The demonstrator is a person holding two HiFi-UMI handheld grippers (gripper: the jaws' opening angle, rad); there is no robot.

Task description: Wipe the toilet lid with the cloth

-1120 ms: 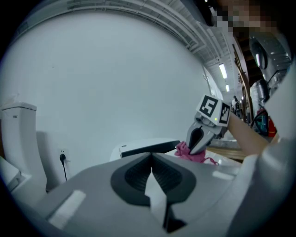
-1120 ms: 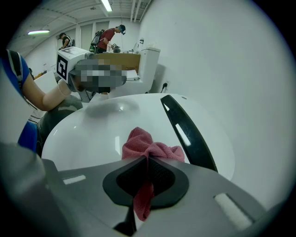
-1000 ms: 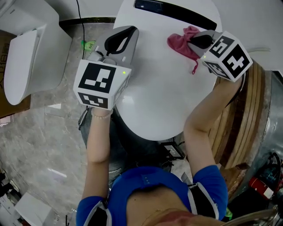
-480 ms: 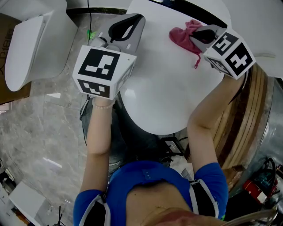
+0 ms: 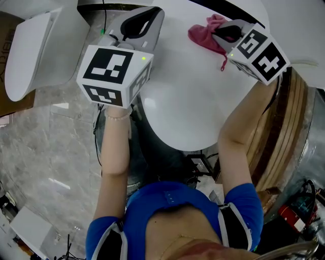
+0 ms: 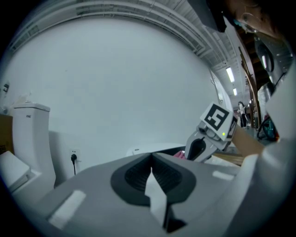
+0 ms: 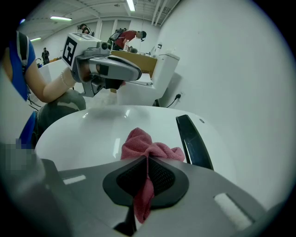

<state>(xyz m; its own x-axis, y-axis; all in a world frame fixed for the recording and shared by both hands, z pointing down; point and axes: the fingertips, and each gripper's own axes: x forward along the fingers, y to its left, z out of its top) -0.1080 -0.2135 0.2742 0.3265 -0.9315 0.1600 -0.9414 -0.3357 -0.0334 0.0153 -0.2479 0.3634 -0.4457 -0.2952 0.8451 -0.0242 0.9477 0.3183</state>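
The white toilet lid [image 5: 193,101] is closed below me. A pink cloth [image 5: 204,34] lies bunched on its far part, close to the black strip [image 5: 238,9] at the back. My right gripper [image 5: 221,34] is shut on the cloth, and a fold of the cloth [image 7: 141,143] hangs between the jaws of that gripper [image 7: 147,158]. My left gripper [image 5: 144,20] hovers over the lid's left edge, shut with nothing in it. In the left gripper view, its own jaws [image 6: 151,159] meet, and the right gripper [image 6: 196,149] shows beyond them.
A second white toilet [image 5: 35,51] stands to the left on the grey marble floor [image 5: 51,167]. Round wooden boards [image 5: 284,132] lean at the right of the toilet. A wall socket [image 6: 73,155] sits low on the white wall.
The right gripper has dragged the cloth a little to the left across the far part of the lid. The left gripper has risen closer to the head camera.
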